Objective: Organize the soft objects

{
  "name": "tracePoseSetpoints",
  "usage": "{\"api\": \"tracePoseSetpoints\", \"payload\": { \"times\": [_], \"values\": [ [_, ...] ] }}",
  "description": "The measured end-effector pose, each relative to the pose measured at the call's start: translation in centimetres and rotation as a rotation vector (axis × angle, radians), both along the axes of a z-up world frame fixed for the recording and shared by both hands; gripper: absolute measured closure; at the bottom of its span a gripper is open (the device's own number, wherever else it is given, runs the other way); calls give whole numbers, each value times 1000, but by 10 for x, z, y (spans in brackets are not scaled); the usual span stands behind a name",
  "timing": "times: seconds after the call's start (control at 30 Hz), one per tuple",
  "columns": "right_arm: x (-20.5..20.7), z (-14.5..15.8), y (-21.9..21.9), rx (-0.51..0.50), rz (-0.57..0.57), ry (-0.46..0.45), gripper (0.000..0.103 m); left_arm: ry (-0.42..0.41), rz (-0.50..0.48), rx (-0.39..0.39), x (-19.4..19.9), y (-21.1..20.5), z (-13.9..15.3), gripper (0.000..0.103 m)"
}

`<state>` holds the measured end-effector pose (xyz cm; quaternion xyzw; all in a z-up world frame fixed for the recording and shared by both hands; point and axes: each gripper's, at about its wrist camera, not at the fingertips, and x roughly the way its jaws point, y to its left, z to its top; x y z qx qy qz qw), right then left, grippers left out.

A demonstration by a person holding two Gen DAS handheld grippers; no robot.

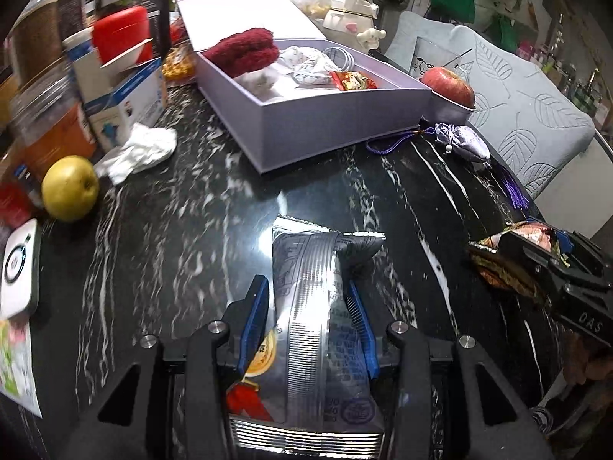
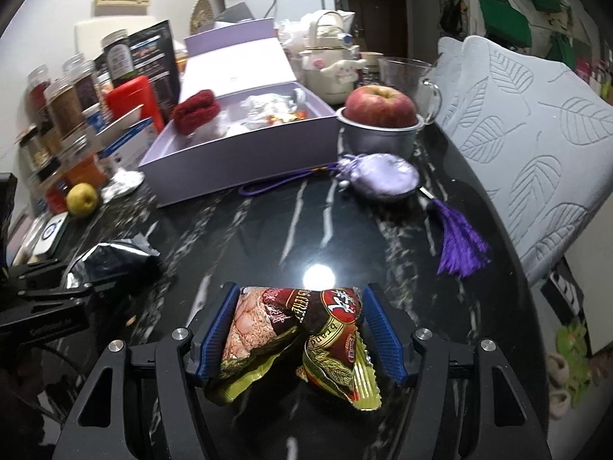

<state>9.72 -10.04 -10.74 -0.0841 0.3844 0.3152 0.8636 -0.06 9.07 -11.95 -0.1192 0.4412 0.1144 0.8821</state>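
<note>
While the left wrist view looks down on a silver foil packet (image 1: 310,306) pinched between the blue ribbed pads (image 1: 253,322) of the left gripper (image 1: 306,295), only the right wrist view shows what the right gripper (image 2: 300,306) carries: a crumpled red-and-gold snack packet (image 2: 299,329), squeezed from both sides by its pads. From the left, that second packet appears merely as a glossy corner jutting from black jaws at the frame's right edge. From the right, the foil packet shows as a creased silver tip (image 2: 115,257) at the far left.

Both packets hang just above a polished black marble table (image 2: 268,230) veined in white. Ahead stands an open lavender box (image 1: 345,115), rigid and rectangular with its lid thrown back, holding a fuzzy dark-red knit piece (image 1: 245,50), white patterned cloth (image 1: 306,65), a coiled white cable and a small red-and-gold wrapper. Beside the box a satin lilac sachet (image 2: 383,180) lies on the table, trailing a purple cord and a fringed tassel. A red apple (image 2: 379,107) fills a small grey metal bowl (image 2: 379,138) just behind it. A yellow apple (image 1: 70,188) and a crumpled white tissue (image 1: 141,149) sit near jars at the left.
</note>
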Motion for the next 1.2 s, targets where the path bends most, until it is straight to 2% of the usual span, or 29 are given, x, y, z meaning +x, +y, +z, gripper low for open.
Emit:
{"api": "tracePoseSetpoints", "payload": {
  "times": [0.1, 0.17, 0.37, 0.5, 0.57, 0.7, 0.73, 0.77, 0.83, 1.2],
  "values": [
    [-13, 0, 1, 8, 29, -7, 35, -13, 18, 3, -10, -1, -1, 61],
    [-18, -1, 2, 15, 44, -9, 30, -17, 24, 8, -16, -2, -1, 61],
    [-26, -16, 8, 21, 95, 96, 22, -8, 20, 14, -28, -3, 0, 61],
    [-35, -15, 11, 2, 106, 59, 16, -14, 23, 3, -31, 0, -1, 61],
    [-34, -15, 12, 16, 108, 55, 9, -20, 25, -5, -31, 1, -1, 61],
    [-27, -14, 15, 33, 94, 46, 9, -33, 24, -11, -32, 2, -1, 61],
    [-26, -15, 15, 34, 89, 44, 15, -35, 23, -11, -33, 2, -1, 61],
    [-25, -15, 15, 33, 82, 39, 33, -37, 23, -11, -33, 3, -1, 61],
    [-23, -17, 16, 8, 61, 40, 43, -42, 25, -14, -34, 3, -1, 61],
    [-35, -7, 12, 61, 96, 6, 47, -69, 11, -29, -42, 0, 4, 61]
  ]
}}
